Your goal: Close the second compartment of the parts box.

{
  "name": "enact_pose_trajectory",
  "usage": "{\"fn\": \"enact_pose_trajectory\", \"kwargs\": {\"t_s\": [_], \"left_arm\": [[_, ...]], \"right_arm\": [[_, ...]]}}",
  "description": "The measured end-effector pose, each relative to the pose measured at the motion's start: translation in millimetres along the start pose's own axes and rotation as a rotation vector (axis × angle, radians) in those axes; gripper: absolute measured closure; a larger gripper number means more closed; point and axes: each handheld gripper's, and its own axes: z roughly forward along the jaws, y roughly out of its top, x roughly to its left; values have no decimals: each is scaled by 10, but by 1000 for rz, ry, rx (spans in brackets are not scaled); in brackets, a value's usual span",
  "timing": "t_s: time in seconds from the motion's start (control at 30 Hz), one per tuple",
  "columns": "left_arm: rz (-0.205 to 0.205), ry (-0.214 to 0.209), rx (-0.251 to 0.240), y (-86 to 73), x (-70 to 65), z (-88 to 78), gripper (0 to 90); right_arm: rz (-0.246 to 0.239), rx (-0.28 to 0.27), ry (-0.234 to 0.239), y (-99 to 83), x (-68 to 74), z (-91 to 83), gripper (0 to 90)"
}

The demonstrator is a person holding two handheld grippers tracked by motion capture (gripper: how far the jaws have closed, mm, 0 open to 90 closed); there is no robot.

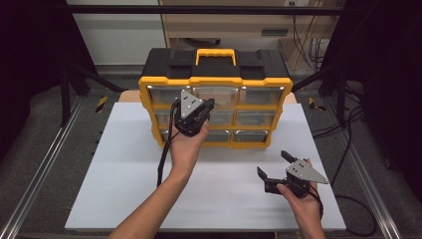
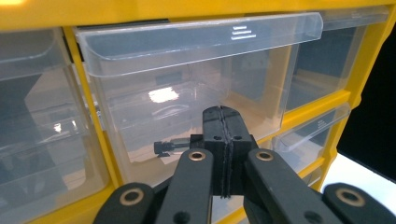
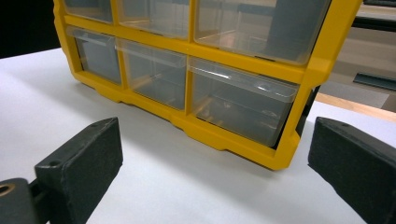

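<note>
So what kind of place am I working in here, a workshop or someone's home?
Most likely a lab recording bench, not a home: a white tabletop board boxed in by a dark metal rail frame, loose black cables on the grey floor, and a yellow-and-black organiser with clear plastic drawers as the test piece.

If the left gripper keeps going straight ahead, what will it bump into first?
Probably the clear drawer in the yellow organizer. The left gripper, jaws shut together, points at that drawer's front. How close it is, or whether it touches, is hard to tell.
</note>
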Motion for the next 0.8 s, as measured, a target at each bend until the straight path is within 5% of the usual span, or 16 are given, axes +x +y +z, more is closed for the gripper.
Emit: {"fn": "enact_pose_trajectory", "kwargs": {"t_s": [0.8], "left_arm": [[3,10,3,21,43,48,898]], "right_arm": [[2,6,9,-7,3,6,31]]}}
